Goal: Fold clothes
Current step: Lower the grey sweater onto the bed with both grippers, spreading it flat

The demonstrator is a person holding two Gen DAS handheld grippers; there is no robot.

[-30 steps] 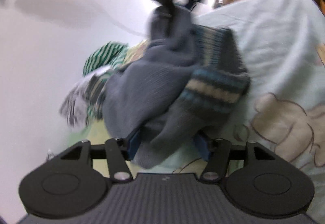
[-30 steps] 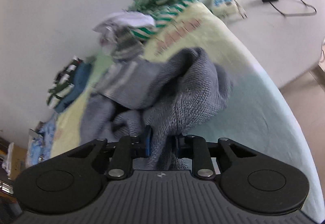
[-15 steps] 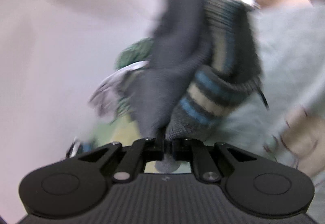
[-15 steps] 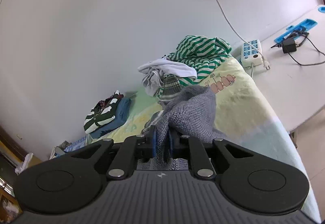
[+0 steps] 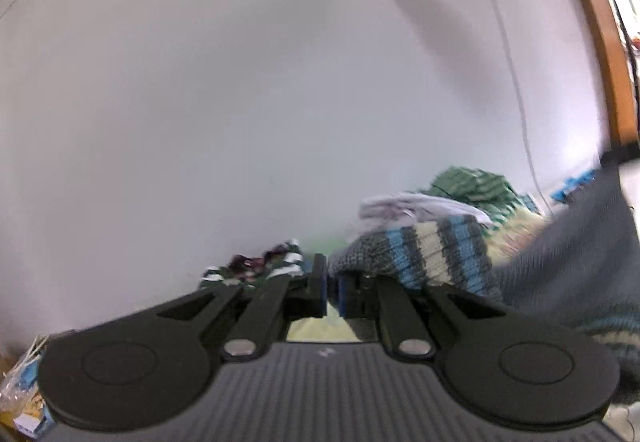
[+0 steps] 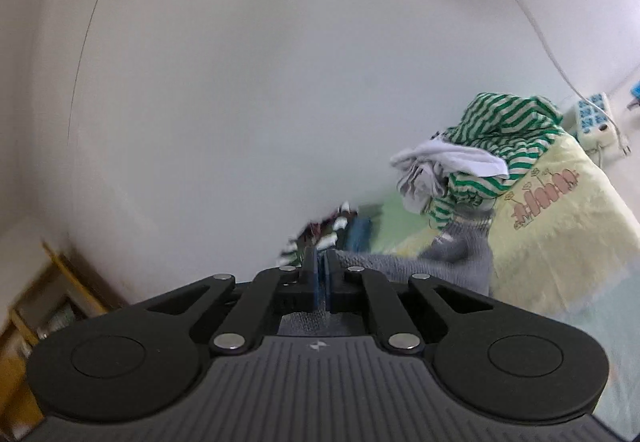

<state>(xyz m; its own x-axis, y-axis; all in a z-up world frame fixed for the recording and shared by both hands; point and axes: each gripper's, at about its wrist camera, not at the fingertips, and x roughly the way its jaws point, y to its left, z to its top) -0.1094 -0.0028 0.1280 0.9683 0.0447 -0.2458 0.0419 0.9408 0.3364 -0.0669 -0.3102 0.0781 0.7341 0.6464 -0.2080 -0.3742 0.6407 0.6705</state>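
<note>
A grey knit sweater with blue and cream stripes hangs to the right of my left gripper, which is shut on its edge. In the right wrist view the same grey sweater trails right and down from my right gripper, which is shut on its fabric. Both grippers are raised and face the white wall. A green-and-white striped garment and a white garment are piled on the bed at the right.
A pale yellow blanket with a cartoon print covers the bed. A folded stack of dark clothes lies by the wall. A white power strip and cable sit at the far right. A wooden shelf stands lower left.
Both grippers have lifted the sweater off the bed and tilted up toward the wall. The left gripper closed on the sweater's edge; the sweater now stretches out between them.
</note>
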